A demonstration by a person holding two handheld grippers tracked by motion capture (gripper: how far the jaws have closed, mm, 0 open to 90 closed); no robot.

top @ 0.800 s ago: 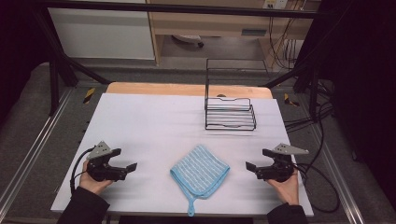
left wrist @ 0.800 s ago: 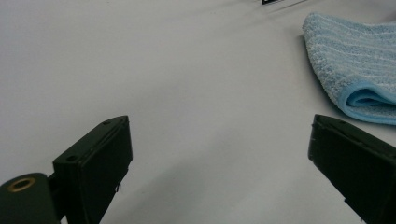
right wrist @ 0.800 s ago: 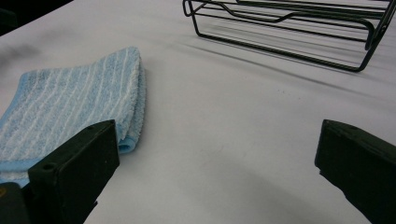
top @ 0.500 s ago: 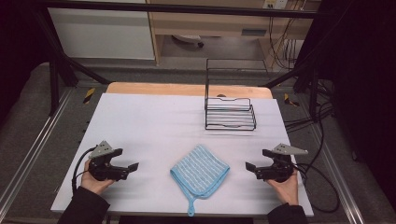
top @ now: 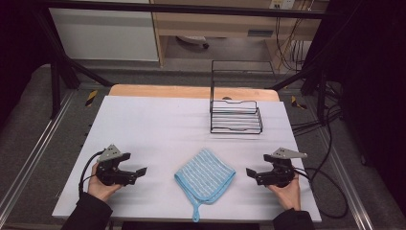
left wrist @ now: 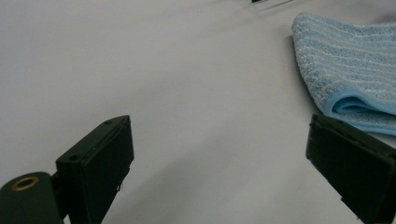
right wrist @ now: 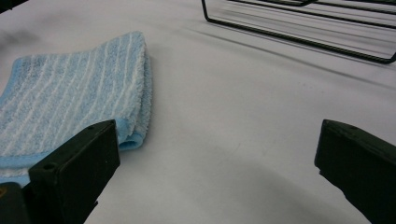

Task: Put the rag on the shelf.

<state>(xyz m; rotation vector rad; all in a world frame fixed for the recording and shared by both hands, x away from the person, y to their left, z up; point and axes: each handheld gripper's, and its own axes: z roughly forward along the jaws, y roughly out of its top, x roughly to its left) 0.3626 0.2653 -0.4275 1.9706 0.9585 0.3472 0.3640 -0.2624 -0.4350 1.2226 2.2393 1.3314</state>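
Observation:
A folded light-blue striped cloth [top: 206, 174] with a hanging loop lies near the front middle of the white table [top: 158, 124]. My left gripper [top: 140, 171] rests low at the front left, jaws pointing right toward the cloth and open with nothing between them. In the left gripper view the cloth [left wrist: 348, 70] lies ahead at the upper right. My right gripper [top: 249, 173] sits at the front right, jaws pointing left at the cloth, open and empty. The right gripper view has the cloth [right wrist: 70, 102] just ahead of the left jaw.
A black wire rack [top: 235, 115] stands at the back right of the table; its lower bars [right wrist: 299, 28] cross the top of the right gripper view. Cables [top: 325, 182] trail off the table's right edge. Bare white surface spreads across the left and middle.
The left gripper has edged slightly to the right toward the cloth. The right gripper and the cloth have stayed where they were.

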